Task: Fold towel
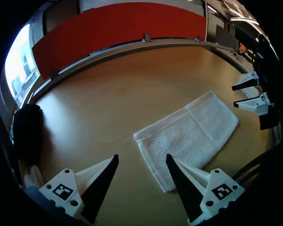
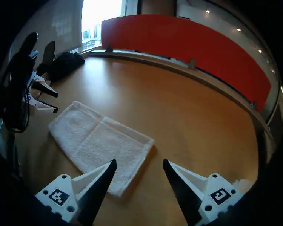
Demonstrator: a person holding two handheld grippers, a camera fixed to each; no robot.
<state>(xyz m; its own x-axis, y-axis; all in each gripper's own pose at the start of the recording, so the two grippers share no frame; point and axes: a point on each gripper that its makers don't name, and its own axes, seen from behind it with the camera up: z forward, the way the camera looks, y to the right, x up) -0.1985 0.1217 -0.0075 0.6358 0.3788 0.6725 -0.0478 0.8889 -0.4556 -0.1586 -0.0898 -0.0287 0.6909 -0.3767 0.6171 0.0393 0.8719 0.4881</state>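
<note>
Towel [image 1: 186, 137]: white terry cloth, looped nap, plain hemmed edges. Folded to a tidy oblong with more than one layer, edges stacked at the corners. Lies flat, no bunching, corners square. A straight line crosses its width partway along; crease or woven band, cannot tell which. Rests on the wooden table [image 1: 115, 94] in front of the red panel [image 1: 119, 30], well apart from it, bare wood between. Long sides run roughly along the panel's line. In the right gripper view the same towel [image 2: 100, 143], same flat pose, one long hem facing the panel
</note>
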